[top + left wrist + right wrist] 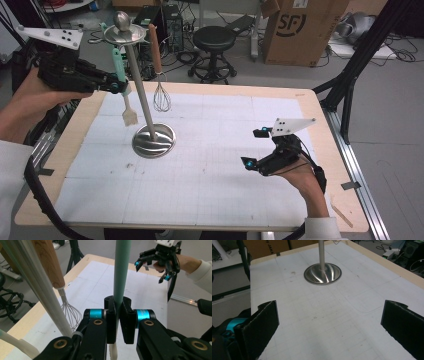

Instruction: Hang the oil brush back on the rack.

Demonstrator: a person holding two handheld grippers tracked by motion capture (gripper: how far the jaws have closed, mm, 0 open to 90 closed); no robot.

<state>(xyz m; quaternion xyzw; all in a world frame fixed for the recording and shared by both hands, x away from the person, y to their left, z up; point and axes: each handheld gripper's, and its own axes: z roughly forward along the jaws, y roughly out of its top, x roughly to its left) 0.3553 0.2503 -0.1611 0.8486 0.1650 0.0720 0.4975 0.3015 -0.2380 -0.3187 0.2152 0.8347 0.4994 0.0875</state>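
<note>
1. The right gripper [329, 322] has its two black jaws standing wide apart at the bottom corners, with nothing between them.
2. Below them lies the white gridded mat [342, 315] covering the table [392, 265], whose wooden edge shows at the upper right.
3. Farther ahead, the round metal base [322, 274] of a stand rests on the mat, its pole [321, 252] rising upright.

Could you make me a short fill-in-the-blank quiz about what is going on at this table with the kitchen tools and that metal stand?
1. The left gripper is shut on the handle of the ____ spatula.
2. The right gripper has its jaws ____, with nothing between them.
3. The whisk with the wooden handle hangs from the top of the metal ____.
4. The stand's round base rests on the ____.

Missing words: green; open; stand; table
</note>
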